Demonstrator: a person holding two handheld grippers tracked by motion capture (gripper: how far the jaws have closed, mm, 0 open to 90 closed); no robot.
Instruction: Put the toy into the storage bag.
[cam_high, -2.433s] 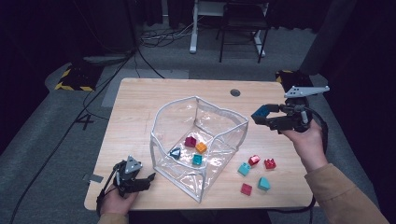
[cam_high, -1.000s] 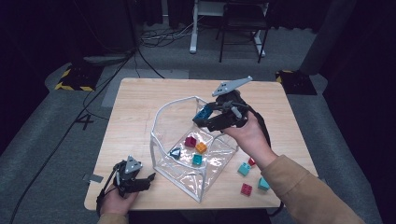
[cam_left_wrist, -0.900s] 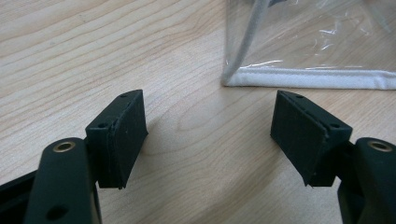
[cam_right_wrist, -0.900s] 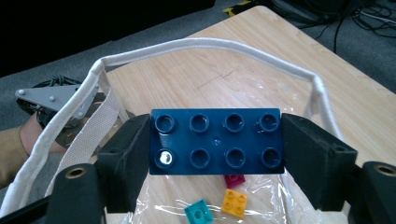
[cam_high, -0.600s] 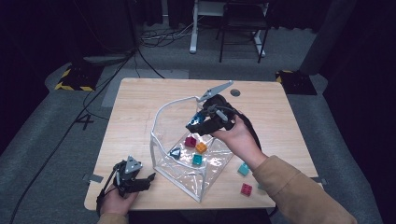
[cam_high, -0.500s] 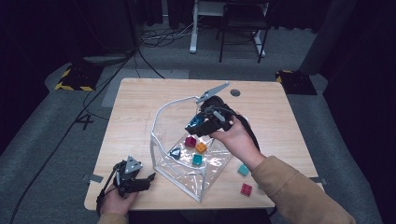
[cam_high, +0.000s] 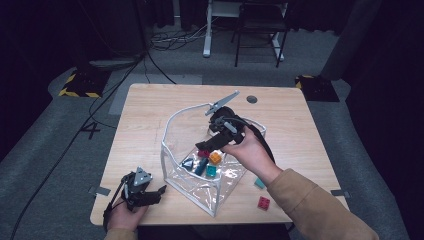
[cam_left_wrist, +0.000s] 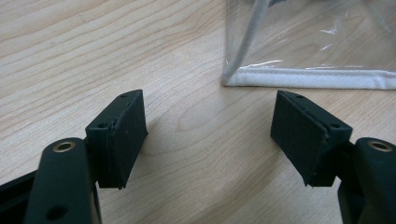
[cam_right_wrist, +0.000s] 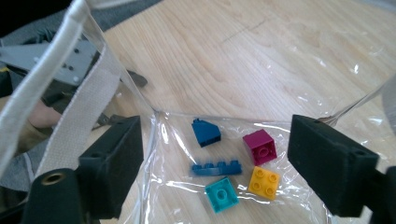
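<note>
While the right gripper (cam_high: 204, 147) hangs inside the floppy clear plastic bag (cam_high: 172, 165), fingers just spread empty above small, light, rigid toy bricks (cam_right_wrist: 260, 146), the left gripper (cam_high: 159, 192) rests open beside it; pinch bricks by flat sides

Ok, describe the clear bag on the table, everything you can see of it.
The bag is a soft transparent plastic pouch with white fabric-edged seams. It stands open-topped and crumpled on the wooden table. Five bricks lie on its floor: two dark blue, one magenta, one yellow, one teal. The right claw reaches in, open.
</note>
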